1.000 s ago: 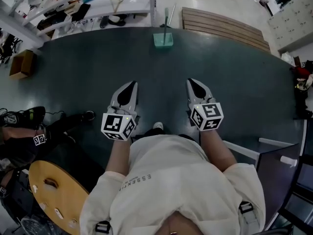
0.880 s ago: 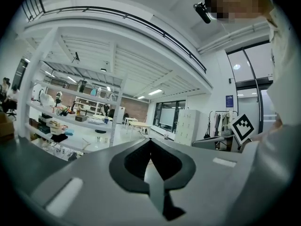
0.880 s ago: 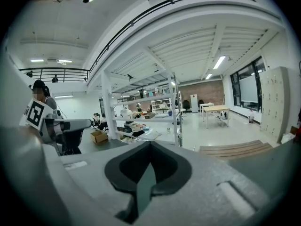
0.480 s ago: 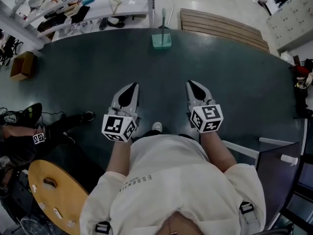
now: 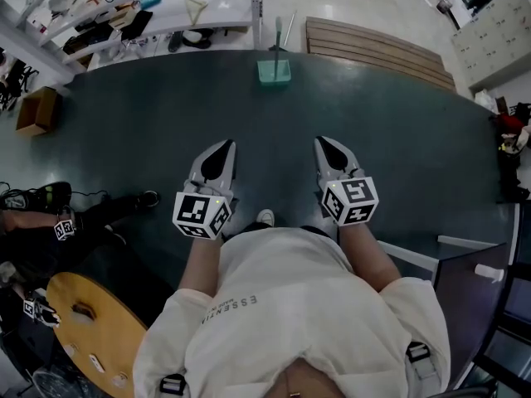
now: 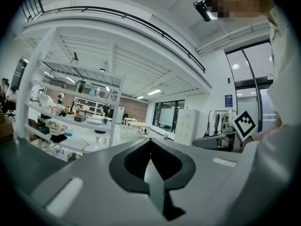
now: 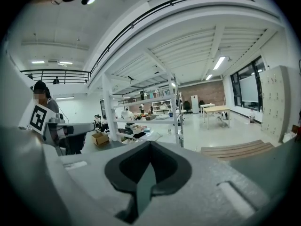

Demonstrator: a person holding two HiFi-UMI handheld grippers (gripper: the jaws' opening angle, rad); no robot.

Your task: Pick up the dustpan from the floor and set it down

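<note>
The dustpan (image 5: 275, 70) is pale green and stands on the dark green floor mat (image 5: 149, 114) at the far edge, its thin handle (image 5: 278, 31) pointing up. My left gripper (image 5: 225, 144) and right gripper (image 5: 322, 140) hover side by side in front of my body, well short of the dustpan. Both point toward it. Nothing is held in either one. In the left gripper view the left gripper (image 6: 150, 140) has its black pads meeting at the tips. The right gripper (image 7: 150, 143) looks the same in its own view. Neither gripper view shows the dustpan.
White shelving (image 5: 158, 7) with clutter runs behind the mat at the far left. A slatted wooden platform (image 5: 377, 44) lies far right. A cardboard box (image 5: 37, 109) sits left. Another person (image 5: 50, 222) and a round wooden table (image 5: 91, 330) are near left, a chair frame (image 5: 431, 255) near right.
Both grippers stay where they were. The person at the left edge has shifted a little.
</note>
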